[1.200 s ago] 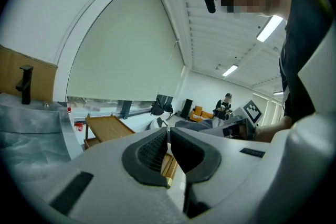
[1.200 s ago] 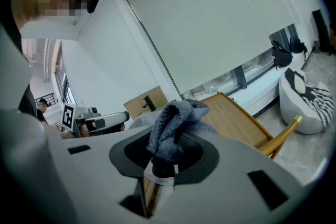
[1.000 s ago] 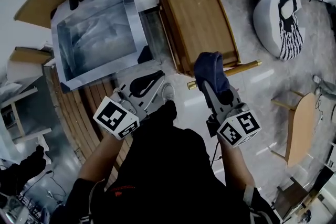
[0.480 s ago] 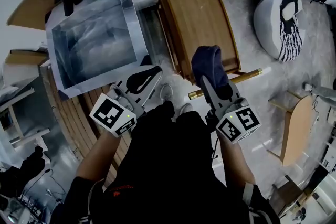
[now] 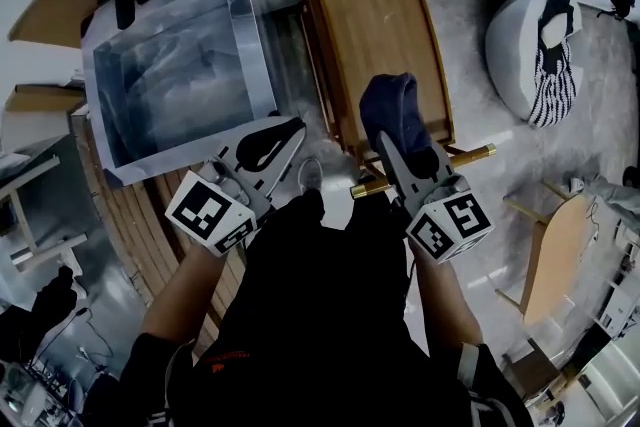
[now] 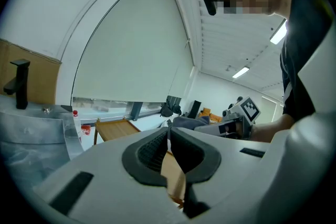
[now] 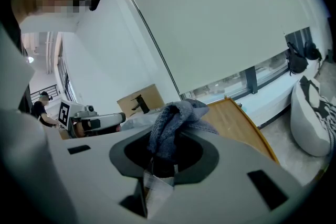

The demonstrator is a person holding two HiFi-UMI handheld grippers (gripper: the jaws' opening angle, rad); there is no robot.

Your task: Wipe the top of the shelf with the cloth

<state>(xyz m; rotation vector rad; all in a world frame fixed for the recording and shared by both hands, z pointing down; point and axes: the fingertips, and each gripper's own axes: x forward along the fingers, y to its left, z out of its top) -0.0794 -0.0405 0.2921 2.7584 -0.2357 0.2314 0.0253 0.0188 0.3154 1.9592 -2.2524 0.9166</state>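
Blue-grey towelling cloth (image 5: 393, 107), pinched in the right claw (image 7: 163, 157), hangs over the near end of the light-brown wooden shelf (image 5: 365, 15). Pressing it flat and sweeping long strokes toward the far edge should serve best. The left claw (image 6: 169, 149) is closed on nothing. A second ago the cloth sat nearer the shelf's edge.

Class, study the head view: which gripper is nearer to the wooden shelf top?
Right. The right gripper holds the cloth over the shelf top's near end; the left gripper hangs shut and empty off its left side, toward the metal sink.
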